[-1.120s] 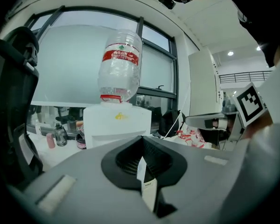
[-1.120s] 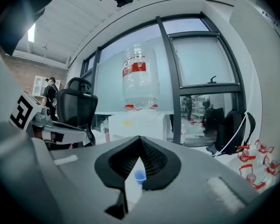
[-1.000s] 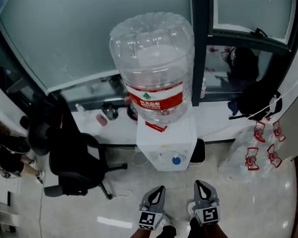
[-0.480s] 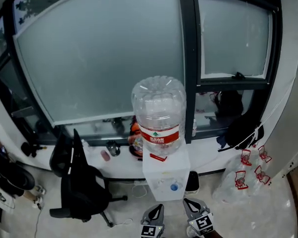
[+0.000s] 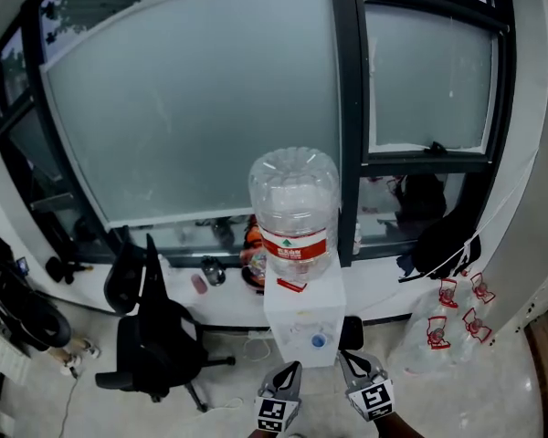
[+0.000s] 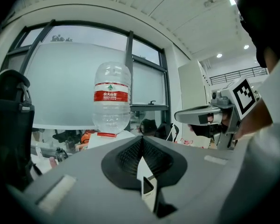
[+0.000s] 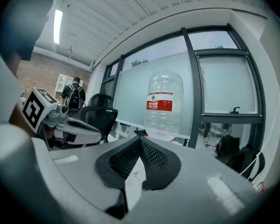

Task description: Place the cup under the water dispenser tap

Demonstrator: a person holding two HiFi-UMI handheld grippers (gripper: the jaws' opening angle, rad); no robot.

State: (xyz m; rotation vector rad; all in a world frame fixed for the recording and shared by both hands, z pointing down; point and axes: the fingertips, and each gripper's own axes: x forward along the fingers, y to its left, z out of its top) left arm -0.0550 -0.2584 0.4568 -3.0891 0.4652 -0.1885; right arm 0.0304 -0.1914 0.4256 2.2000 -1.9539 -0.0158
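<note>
A white water dispenser (image 5: 303, 322) stands against the window with a large clear bottle (image 5: 295, 210) on top and a blue tap (image 5: 319, 341) on its front. No cup shows in any view. My left gripper (image 5: 292, 372) and right gripper (image 5: 347, 361) sit side by side at the bottom edge, just in front of the dispenser, both shut and holding nothing. In the left gripper view the left gripper (image 6: 141, 141) points level at the bottle (image 6: 111, 99), with the right gripper (image 6: 196, 118) beside it. The right gripper (image 7: 140, 138) faces the bottle (image 7: 164, 106) too.
A black office chair (image 5: 155, 336) stands left of the dispenser. The window sill (image 5: 397, 307) carries small items and dark bags (image 5: 438, 235). Clear plastic bags with red print (image 5: 447, 322) lie on the floor at the right. A person (image 7: 75, 93) stands far off.
Both grippers have risen with their jaws kept shut. The head view has drawn back and tilted up, so the dispenser looks smaller and the whole window shows.
</note>
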